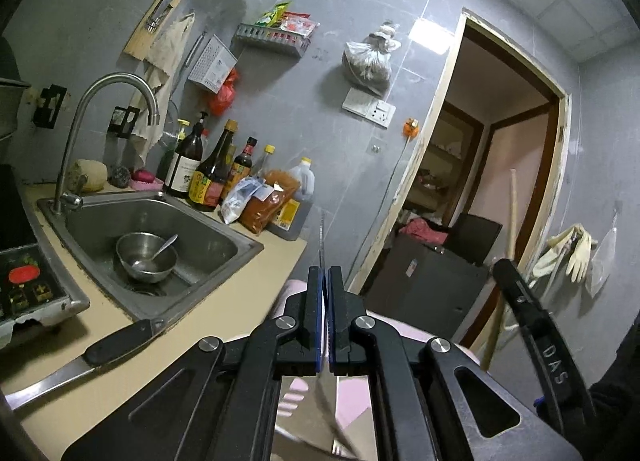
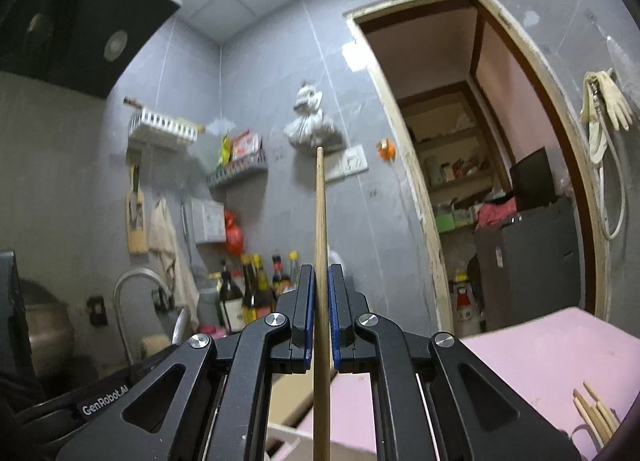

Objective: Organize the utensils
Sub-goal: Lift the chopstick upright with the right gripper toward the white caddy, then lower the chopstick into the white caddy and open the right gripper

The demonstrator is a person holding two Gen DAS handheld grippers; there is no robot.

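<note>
Nearest in the right wrist view: right hand-held gripper (image 2: 320, 301) pinching a long pale wooden chopstick (image 2: 319, 221) between its blue pads, stick running up past the tips and down out of frame below; light, stiff, smooth and round, so likely to swivel or slide in a two-pad pinch; better taken near mid-length, square across the pads, than near an end. Nearest in the left wrist view: left hand-held gripper (image 1: 324, 301) pressed together on a thin flat metal utensil (image 1: 321, 233) seen edge-on, narrow tip rising above the pads, blurred reflective part below; kind of utensil not clear; rigid, slick, thin, probably prone to pivoting unless gripped on its flat faces.

Further out, left view only: large black-handled steel knife (image 1: 80, 357) lying on the beige bench (image 1: 224, 301), beside the steel sink (image 1: 168, 221) holding a round steel bowl (image 1: 146, 257) with a spoon (image 1: 164, 247) leaning in it; condiment bottles (image 1: 212, 173) behind. Right view only: pink surface (image 2: 552, 353) at lower right and a bundle of more wooden chopsticks (image 2: 592, 413) at its corner, a likely gathering place; sink interior and knife not shown there. Farthest, both views: grey tiled wall, open doorway.
</note>
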